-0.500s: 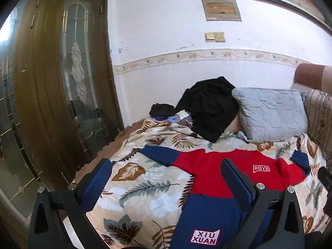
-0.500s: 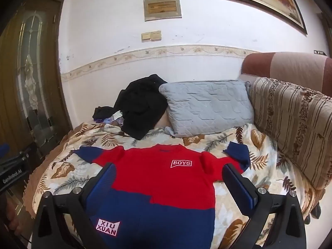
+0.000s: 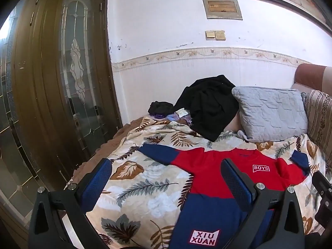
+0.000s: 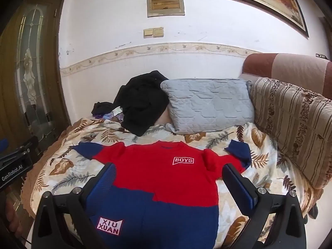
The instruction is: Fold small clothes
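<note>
A small red and navy sweater (image 4: 166,176) with "BOYS" and "XIU XUAN" patches lies flat, front up, on a leaf-print blanket (image 4: 62,178). Its left sleeve (image 4: 89,149) stretches out; its right sleeve (image 4: 238,151) is bent, cuff up. It also shows in the left wrist view (image 3: 217,176). My right gripper (image 4: 169,176) is open and empty, above the sweater's lower body. My left gripper (image 3: 166,176) is open and empty, above the sweater's left edge and the blanket (image 3: 145,186).
A grey quilted pillow (image 4: 209,103) and a heap of black clothes (image 4: 143,101) lie at the back by the wall. A striped sofa back (image 4: 290,124) runs along the right. A wooden glass-paned door (image 3: 62,83) stands at left.
Both grippers have shifted slightly; the sweater lies as before, and both grippers stay open.
</note>
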Demonstrator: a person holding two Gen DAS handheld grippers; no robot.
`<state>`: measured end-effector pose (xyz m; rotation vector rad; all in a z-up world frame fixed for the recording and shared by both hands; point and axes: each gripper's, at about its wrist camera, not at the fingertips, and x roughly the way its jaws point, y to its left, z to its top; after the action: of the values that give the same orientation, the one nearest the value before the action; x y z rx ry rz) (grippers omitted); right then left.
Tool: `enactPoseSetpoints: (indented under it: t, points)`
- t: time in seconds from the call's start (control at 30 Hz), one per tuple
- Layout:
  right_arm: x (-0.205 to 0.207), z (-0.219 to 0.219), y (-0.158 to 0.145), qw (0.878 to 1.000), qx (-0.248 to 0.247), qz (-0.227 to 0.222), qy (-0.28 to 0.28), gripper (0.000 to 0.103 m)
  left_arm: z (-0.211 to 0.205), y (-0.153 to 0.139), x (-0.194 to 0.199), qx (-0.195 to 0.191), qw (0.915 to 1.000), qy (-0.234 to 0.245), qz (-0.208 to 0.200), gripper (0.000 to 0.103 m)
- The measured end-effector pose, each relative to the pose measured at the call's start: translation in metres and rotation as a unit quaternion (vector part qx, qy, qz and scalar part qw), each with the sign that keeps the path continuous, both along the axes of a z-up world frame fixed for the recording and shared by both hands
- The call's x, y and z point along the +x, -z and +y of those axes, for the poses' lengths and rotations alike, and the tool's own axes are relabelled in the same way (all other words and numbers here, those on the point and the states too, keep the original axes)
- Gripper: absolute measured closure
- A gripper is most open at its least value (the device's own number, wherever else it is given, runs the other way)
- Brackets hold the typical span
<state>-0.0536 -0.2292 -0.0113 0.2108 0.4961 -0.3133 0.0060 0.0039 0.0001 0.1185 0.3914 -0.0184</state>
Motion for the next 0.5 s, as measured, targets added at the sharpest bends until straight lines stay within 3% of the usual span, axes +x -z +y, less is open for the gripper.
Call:
enactPoseSetpoints:
  t: [0.5]
  points:
    - [-0.0058, -0.0035, 0.0012, 1.000, 0.006, 0.005, 0.008, 0.000, -0.0005, 0.0032, 0.0009, 0.002, 1.0000, 0.008, 0.005, 0.000]
